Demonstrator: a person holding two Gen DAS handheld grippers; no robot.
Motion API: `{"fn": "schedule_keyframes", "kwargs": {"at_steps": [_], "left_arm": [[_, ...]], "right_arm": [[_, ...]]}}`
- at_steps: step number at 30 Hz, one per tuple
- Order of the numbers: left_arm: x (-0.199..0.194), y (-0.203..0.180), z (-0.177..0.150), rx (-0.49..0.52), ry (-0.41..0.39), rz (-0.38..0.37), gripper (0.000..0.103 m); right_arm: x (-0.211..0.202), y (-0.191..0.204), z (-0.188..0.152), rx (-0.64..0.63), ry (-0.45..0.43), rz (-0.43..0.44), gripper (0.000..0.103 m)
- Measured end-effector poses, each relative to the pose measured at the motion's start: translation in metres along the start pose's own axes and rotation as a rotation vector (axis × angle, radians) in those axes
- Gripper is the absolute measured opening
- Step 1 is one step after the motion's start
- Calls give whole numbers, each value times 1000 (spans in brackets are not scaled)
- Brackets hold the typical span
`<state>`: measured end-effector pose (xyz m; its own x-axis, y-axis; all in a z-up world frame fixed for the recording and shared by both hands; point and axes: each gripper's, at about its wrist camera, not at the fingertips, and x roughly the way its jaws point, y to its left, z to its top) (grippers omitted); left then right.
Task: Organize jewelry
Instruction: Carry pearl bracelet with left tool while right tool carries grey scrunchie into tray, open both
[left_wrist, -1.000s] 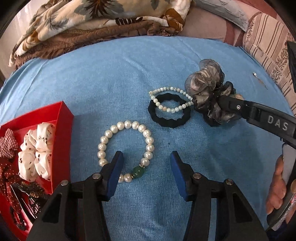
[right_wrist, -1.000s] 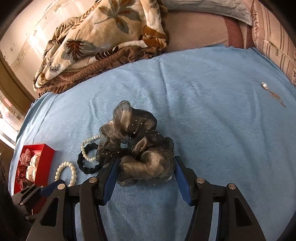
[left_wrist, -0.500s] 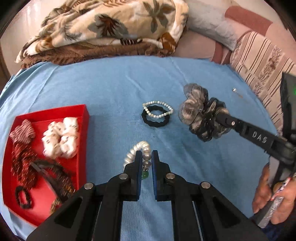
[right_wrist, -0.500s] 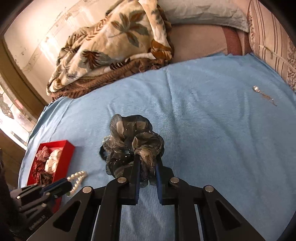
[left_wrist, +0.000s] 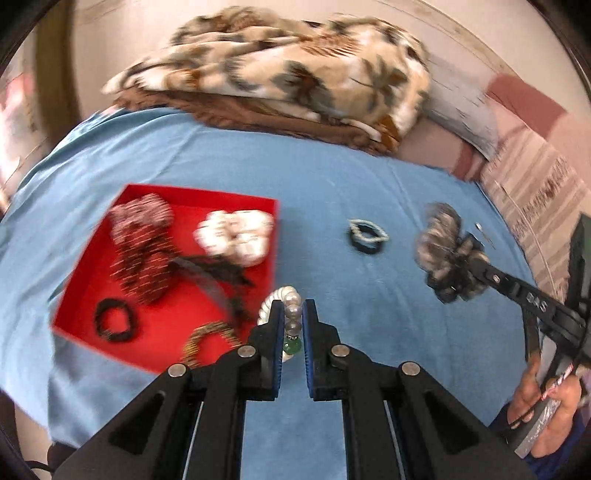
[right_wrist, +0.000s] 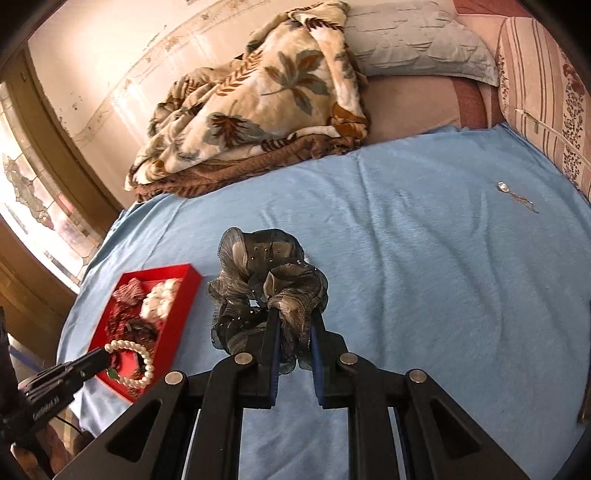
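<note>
The left gripper (left_wrist: 293, 317) is clamping a white pearl bracelet with a green bead (left_wrist: 290, 314) between its blue-padded fingers, carrying it in the air just off the near right corner of the shallow red cardboard box (left_wrist: 79, 288). From the right wrist view that bracelet (right_wrist: 133, 360) is dangling over the near end of the red box (right_wrist: 181, 321), its loop hanging free from the left gripper (right_wrist: 105, 360).

Over on the other side, the right gripper (right_wrist: 293, 332) is pinching a sheer grey-brown ruffled scrunchie (right_wrist: 266, 291), jaws closed narrow on the fabric, the ruffles spilling out ahead and to the left of the fingers above the light blue bedsheet (right_wrist: 424, 277). The left wrist view is showing the same scrunchie (left_wrist: 447, 254) held up at the tip of the right gripper (left_wrist: 467, 264).

Inside the box, a white spotted scrunchie (left_wrist: 236, 236), a red checked fabric scrunchie (left_wrist: 142, 218) and a small black hair tie (left_wrist: 114, 319) are lying. Out on the sheet, a black elastic hair band with a small pearl bracelet on it (left_wrist: 367, 236) is resting between box and scrunchie. A thin silver pendant chain (right_wrist: 517, 195) is lying well apart, far right.
</note>
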<state>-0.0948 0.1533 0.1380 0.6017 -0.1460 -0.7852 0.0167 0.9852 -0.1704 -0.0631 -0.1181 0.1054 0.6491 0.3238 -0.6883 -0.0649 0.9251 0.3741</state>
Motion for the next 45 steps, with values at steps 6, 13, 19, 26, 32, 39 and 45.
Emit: {"fn": "schedule_keyframes", "kwargs": {"at_steps": [6,13,19,26,32,39,45], "left_arm": [[-26,58,-4,-117,-40,64,9],[-49,98,-5,-185,-91,158,9],[-53,98,-10,-171,-94,190,9],[-50,80,-14,-90,-97,229,9],[-46,83,-17,-91,-78,226,9],[-41,84,-19,-95,-61,219,9],[-34,84,-20,-96,-47,200,9]], "right_arm": [[-3,34,-6,-61,8,36,16],[-8,71,-17,-119,8,77,16],[-11,97,-32,-154,28,113,16],[-12,112,-44,-166,55,123,16],[-12,120,-47,-176,66,121,16],[-7,127,-48,-189,82,119,16],[-1,130,-45,-198,93,111,16]]}}
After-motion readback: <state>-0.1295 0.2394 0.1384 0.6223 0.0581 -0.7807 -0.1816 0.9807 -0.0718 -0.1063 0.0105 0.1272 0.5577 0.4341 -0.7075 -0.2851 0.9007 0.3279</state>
